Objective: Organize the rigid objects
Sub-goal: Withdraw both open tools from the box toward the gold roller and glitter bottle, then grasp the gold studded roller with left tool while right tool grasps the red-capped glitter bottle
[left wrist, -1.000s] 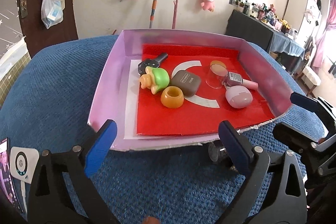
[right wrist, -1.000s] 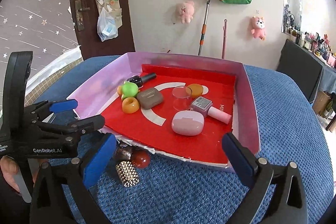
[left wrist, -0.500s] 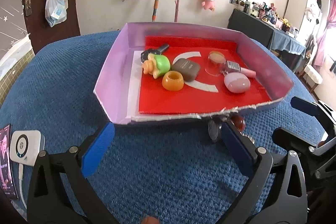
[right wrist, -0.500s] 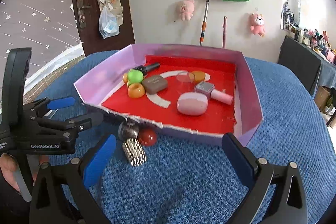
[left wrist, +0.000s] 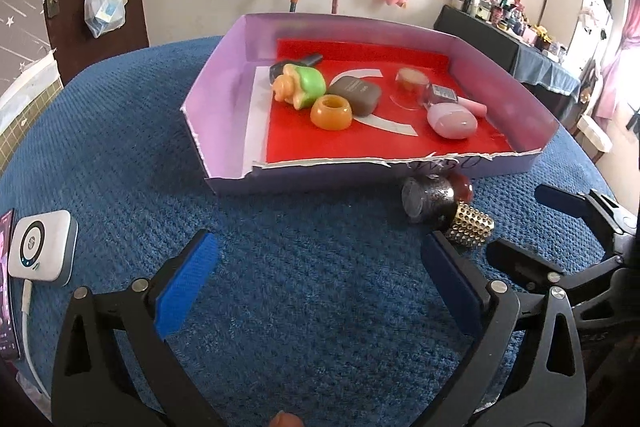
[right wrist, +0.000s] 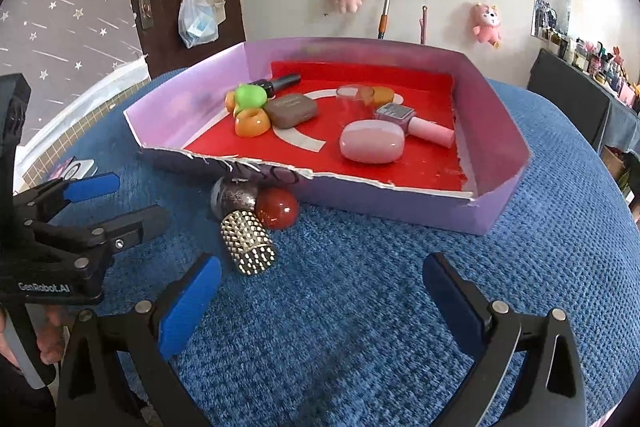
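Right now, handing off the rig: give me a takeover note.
Left gripper: open, empty, low over the blue cloth.
Right gripper: open, empty, beside it.
Done: green toy, orange ring, brown case, pink case and pink bottle lie in the purple tray.
Left: studded gold bottle, dark cap and red ball lie outside against the tray's front wall.

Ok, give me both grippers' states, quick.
Left gripper: open, holding nothing.
Right gripper: open, holding nothing.
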A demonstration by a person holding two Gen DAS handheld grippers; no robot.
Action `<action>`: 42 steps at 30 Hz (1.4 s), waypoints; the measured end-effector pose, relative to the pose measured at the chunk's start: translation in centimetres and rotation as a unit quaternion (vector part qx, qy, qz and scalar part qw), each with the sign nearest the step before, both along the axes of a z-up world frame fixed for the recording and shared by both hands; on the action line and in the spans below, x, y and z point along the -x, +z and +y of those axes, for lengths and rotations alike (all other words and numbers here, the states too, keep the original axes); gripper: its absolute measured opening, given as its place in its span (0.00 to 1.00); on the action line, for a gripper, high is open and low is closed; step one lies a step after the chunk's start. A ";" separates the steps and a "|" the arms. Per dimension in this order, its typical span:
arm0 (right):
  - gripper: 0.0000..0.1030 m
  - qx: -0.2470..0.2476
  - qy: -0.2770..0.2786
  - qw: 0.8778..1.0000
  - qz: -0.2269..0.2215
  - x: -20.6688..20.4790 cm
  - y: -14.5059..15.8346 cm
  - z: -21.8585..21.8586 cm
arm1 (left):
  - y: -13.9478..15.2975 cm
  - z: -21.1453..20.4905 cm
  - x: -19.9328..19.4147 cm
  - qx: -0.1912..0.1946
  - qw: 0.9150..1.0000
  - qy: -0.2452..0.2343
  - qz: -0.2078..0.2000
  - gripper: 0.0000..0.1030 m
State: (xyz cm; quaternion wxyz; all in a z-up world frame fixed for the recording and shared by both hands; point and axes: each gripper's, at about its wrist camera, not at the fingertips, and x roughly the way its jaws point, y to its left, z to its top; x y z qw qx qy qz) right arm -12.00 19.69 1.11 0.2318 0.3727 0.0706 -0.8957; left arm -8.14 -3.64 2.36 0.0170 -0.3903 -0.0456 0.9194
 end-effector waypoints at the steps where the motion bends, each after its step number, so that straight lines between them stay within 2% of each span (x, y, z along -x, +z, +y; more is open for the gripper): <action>1: 1.00 -0.004 0.001 1.000 0.001 0.1 -0.1 -0.3 | 0.1 -0.2 0.0 -0.003 1.000 0.003 0.000 1.00; 12: 1.00 -0.027 0.000 1.000 -0.012 1.8 -0.9 -2.4 | -0.2 -1.4 0.1 -0.014 1.000 0.017 -0.010 1.00; 17: 1.00 -0.027 -0.018 0.999 -0.015 1.4 -0.8 -1.1 | 0.1 -0.4 0.7 -0.014 1.000 0.003 -0.011 1.00; 22: 0.98 -0.039 -0.064 0.997 -0.001 0.4 -0.5 1.9 | 0.0 1.3 1.4 -0.012 1.000 -0.019 -0.014 1.00; 25: 0.98 -0.020 -0.054 0.998 -0.010 0.4 -0.1 3.0 | -0.2 2.1 1.7 -0.014 0.999 -0.026 -0.017 1.00; 29: 0.96 -0.030 -0.059 0.998 0.008 0.9 0.3 2.7 | -0.3 2.4 1.6 -0.010 0.999 -0.026 -0.021 1.00; 32: 0.96 -0.034 -0.053 0.998 -0.011 2.1 -0.4 2.0 | -0.2 2.1 1.3 -0.005 1.000 -0.019 -0.020 1.00; 34: 0.96 -0.024 -0.024 0.999 -0.024 2.1 -0.8 0.8 | -0.1 1.5 1.0 -0.007 1.000 -0.012 -0.020 1.00; 37: 0.95 0.042 0.051 0.997 -0.038 1.2 -0.3 -0.6 | 0.0 0.3 0.8 -0.022 1.000 0.002 -0.018 1.00; 40: 0.95 0.040 0.023 0.998 -0.033 1.6 -0.3 -0.1 | 0.0 -0.8 0.6 -0.033 0.999 0.016 -0.016 1.00; 42: 0.95 0.057 -0.001 0.997 -0.043 2.3 -0.3 1.3 | -0.1 -1.0 0.6 -0.032 0.999 0.016 -0.016 1.00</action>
